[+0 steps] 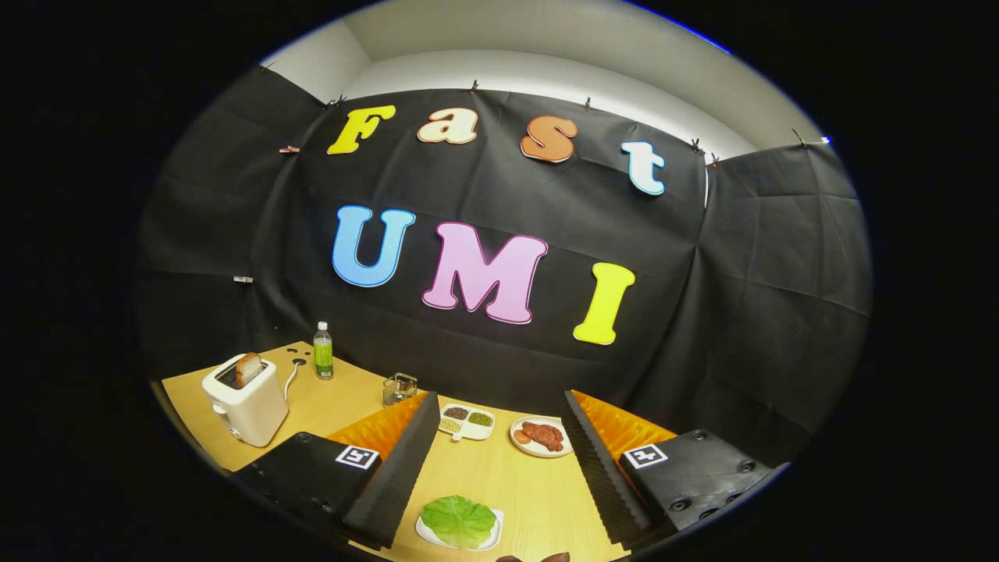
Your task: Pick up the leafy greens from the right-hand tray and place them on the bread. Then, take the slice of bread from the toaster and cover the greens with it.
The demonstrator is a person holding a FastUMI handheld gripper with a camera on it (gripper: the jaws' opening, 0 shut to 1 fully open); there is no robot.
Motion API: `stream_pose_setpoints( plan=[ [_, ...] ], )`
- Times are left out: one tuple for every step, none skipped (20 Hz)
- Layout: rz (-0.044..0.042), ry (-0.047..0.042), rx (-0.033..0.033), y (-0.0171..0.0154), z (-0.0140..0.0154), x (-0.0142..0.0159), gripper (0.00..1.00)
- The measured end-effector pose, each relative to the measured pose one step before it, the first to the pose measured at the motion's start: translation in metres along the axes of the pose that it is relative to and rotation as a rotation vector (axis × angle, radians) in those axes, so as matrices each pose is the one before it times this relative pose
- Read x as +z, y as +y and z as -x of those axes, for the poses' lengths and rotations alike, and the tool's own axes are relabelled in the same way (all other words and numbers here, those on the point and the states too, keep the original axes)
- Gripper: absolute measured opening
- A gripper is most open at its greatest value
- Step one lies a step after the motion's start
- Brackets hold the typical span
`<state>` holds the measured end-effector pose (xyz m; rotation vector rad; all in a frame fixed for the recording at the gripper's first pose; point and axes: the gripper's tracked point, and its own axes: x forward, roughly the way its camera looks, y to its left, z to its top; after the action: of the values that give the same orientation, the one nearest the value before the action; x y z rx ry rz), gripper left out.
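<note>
A green lettuce leaf (459,520) lies on a small white plate (495,532) on the wooden table, low between my two fingers and close to the camera. I cannot tell whether bread lies under the leaf. My gripper (499,396) is open wide and holds nothing. It hangs above the table. A white toaster (246,404) stands well off to the left of the left finger (398,468). A slice of bread (248,368) sticks up out of its slot.
Just ahead of the fingertips sit a white divided dish (467,421) with beans and a round plate with brown meat (541,435). A green-labelled bottle (323,351) and a small wire basket (399,388) stand near the booth wall. Something brown (538,557) peeks in nearest the camera.
</note>
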<state>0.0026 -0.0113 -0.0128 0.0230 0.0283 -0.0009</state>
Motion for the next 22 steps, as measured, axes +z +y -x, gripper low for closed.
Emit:
stream_pose_setpoints(
  plan=[
    [-0.00001, 0.00726, -0.00388, -0.00112, -0.00040, -0.00163, 0.97],
    [0.00245, 0.00842, -0.00720, -0.00223, 0.00037, -0.00234, 0.97],
    [0.00576, 0.00902, -0.00906, -0.00184, -0.00003, -0.00204, 0.97],
    [0.00996, 0.01043, -0.00841, -0.00171, -0.00045, -0.00276, 0.97],
    [0.01048, 0.00660, -0.00519, -0.00065, 0.00044, -0.00215, 0.97],
    [0.00596, 0.00604, -0.00093, 0.00074, 0.00039, -0.00070, 0.97],
    [-0.00045, 0.00300, 0.00345, 0.00088, 0.00085, -0.00045, 0.97],
    [-0.00200, 0.00118, 0.00349, 0.00241, 0.00069, -0.00026, 0.97],
    [-0.00123, -0.00014, 0.00268, 0.00094, -0.00002, -0.00026, 0.97],
    [-0.00060, 0.00069, 0.00373, 0.00095, -0.00068, -0.00048, 0.97],
    [-0.00288, 0.00247, 0.00598, 0.00133, -0.00029, -0.00061, 0.97],
    [-0.00934, 0.00150, 0.01236, 0.00379, -0.00137, -0.00035, 0.97],
    [-0.01303, 0.00420, 0.01341, 0.00398, -0.00105, -0.00072, 0.97],
    [-0.01447, 0.00852, 0.01336, 0.00259, -0.00086, -0.00378, 0.97],
    [-0.01361, 0.01263, 0.01345, 0.00357, -0.00149, -0.00432, 0.97],
    [-0.01272, 0.01633, 0.01104, 0.00226, -0.00126, -0.00550, 0.97],
    [-0.01166, 0.01817, 0.01158, 0.00248, -0.00221, -0.00594, 0.97],
    [-0.00946, 0.01968, 0.01022, 0.00212, -0.00252, -0.00702, 0.97],
    [-0.00605, 0.02245, 0.00822, 0.00145, -0.00322, -0.00768, 0.97],
    [-0.00073, 0.02666, 0.00782, 0.00132, -0.00384, -0.00959, 0.97],
    [0.00292, 0.03398, 0.01216, 0.00157, -0.00532, -0.01156, 0.98],
    [0.00523, 0.03081, 0.01096, 0.00193, -0.00512, -0.01124, 0.97]
  ],
)
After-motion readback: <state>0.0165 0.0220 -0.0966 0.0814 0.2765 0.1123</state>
